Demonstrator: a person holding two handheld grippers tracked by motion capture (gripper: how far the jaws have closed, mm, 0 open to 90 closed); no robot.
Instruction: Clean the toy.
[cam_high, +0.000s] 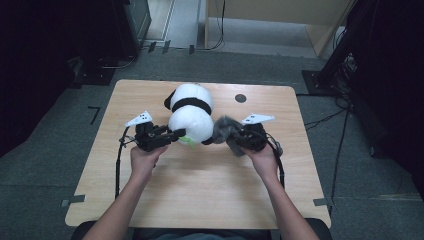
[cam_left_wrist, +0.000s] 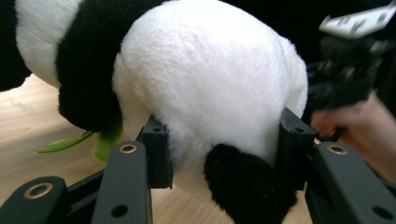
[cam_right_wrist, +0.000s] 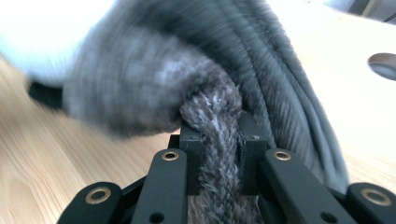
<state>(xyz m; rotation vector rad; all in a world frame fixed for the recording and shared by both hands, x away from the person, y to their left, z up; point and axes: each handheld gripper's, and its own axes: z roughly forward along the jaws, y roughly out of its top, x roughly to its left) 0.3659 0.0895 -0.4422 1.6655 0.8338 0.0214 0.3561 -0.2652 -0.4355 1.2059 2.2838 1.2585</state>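
Note:
A black-and-white panda plush (cam_high: 192, 112) lies on the middle of the wooden table (cam_high: 200, 190). My left gripper (cam_high: 180, 134) comes in from the left and is shut on its white lower body. In the left gripper view both pads press into the panda's fur (cam_left_wrist: 205, 84) beside a black paw, and a green felt leaf (cam_left_wrist: 105, 142) hangs under it. My right gripper (cam_high: 231, 137) is shut on a grey knitted cloth (cam_high: 225, 127), held right against the panda's lower right side. In the right gripper view the grey knit (cam_right_wrist: 187, 65) bunches out between the jaws of the right gripper (cam_right_wrist: 217, 135).
A dark round spot (cam_high: 240, 98) sits on the table's far right part. Bare tabletop lies in front of the hands. Grey floor with cables and dark stands surrounds the table. My right gripper (cam_left_wrist: 345, 70) and its hand show behind the panda in the left gripper view.

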